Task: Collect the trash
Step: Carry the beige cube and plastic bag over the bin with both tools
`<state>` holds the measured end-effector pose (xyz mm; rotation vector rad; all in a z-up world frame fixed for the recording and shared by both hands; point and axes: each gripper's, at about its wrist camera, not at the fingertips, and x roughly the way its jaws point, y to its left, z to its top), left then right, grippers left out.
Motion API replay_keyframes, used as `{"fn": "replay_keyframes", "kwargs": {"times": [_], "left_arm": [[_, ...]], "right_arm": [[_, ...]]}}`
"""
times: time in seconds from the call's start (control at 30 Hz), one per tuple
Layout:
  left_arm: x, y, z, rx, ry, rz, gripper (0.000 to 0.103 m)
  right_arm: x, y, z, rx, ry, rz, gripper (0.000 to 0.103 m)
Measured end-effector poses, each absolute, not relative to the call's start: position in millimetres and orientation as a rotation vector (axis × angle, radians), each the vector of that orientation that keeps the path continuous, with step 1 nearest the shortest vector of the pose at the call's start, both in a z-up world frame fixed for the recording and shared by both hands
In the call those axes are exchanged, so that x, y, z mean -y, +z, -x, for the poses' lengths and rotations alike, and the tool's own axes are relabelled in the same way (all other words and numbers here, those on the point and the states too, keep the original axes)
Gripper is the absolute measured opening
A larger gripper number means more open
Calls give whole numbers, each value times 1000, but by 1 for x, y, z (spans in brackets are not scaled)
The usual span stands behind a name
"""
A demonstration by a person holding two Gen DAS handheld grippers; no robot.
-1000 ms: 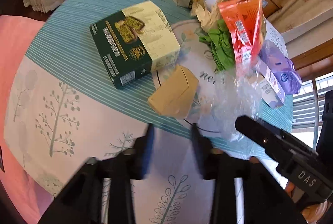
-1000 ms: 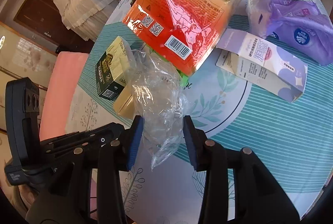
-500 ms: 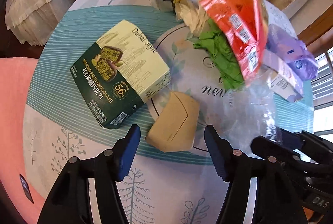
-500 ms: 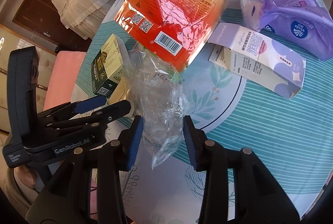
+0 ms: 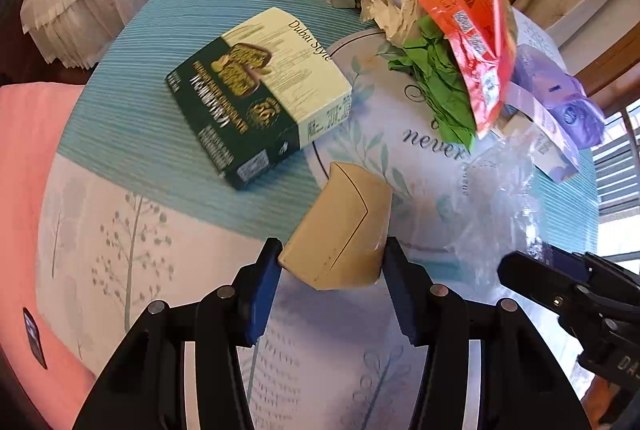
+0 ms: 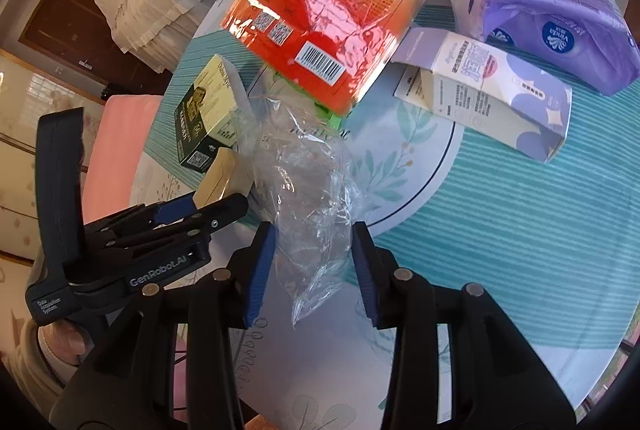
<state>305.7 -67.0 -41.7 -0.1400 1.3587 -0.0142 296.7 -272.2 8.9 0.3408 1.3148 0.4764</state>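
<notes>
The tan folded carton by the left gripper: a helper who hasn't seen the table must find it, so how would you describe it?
On the round table's tree-print cloth, look just below the dark green chocolate box, toward the near edge. The tan folded carton lies there between the closing jaws of the left gripper. Unlike its printed, colourful neighbours, it is plain, unprinted and flattened.

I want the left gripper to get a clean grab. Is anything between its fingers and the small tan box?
Nothing visible. The left gripper already straddles the tan box, its jaws closing; the green chocolate box lies apart.
</notes>
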Motion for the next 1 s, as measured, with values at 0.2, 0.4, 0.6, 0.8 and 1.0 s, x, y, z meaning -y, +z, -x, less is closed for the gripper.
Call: {"fn": "replay_keyframes", "kwargs": {"times": [0.2, 0.4, 0.6, 0.8, 1.0], "left_arm": [[50, -15, -253, -1322, -53, 162, 50], [14, 9, -187, -1294, -99, 185, 50], [-24, 26, -120, -1253, -152, 168, 50], [-59, 20, -59, -1241, -190, 138, 50], [-82, -19, -12, -1284, -182, 120, 50]], "right_arm": [[255, 17, -262, -1331, 484, -334, 35], [228, 30, -208, -1335, 464, -335, 35], [189, 45, -136, -1312, 429, -325, 35], [146, 43, -61, -1295, 385, -292, 35], [109, 8, 6, -1380, 342, -271, 35]]}}
